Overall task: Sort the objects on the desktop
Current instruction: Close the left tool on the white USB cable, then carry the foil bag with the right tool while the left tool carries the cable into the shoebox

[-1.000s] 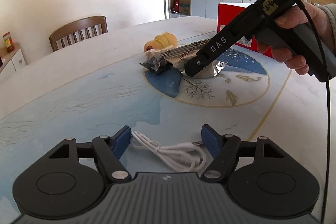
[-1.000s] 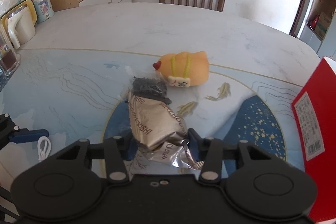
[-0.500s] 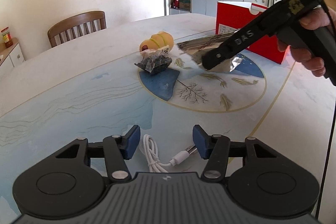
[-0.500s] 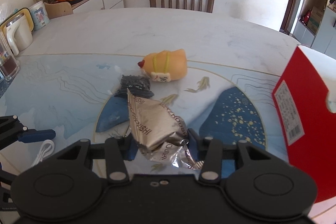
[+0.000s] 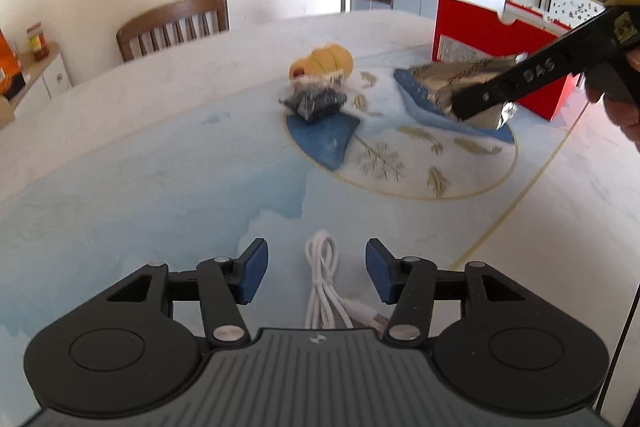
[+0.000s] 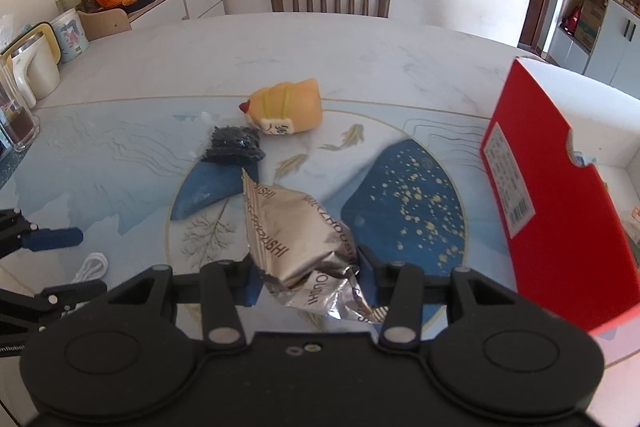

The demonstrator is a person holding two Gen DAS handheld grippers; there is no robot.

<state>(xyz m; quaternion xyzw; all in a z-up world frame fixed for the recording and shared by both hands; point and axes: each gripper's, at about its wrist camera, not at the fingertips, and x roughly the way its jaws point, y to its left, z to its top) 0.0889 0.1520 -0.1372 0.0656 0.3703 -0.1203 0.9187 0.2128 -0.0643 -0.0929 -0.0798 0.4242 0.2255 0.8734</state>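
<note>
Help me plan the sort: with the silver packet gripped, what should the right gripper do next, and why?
Probably carry it right, over the open red box. The right gripper is shut on the silver packet, which is lifted off the table, and the box's opening lies just to its right.

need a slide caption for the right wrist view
Right gripper holds a silver foil packet above the table, beside the open red box.
</note>
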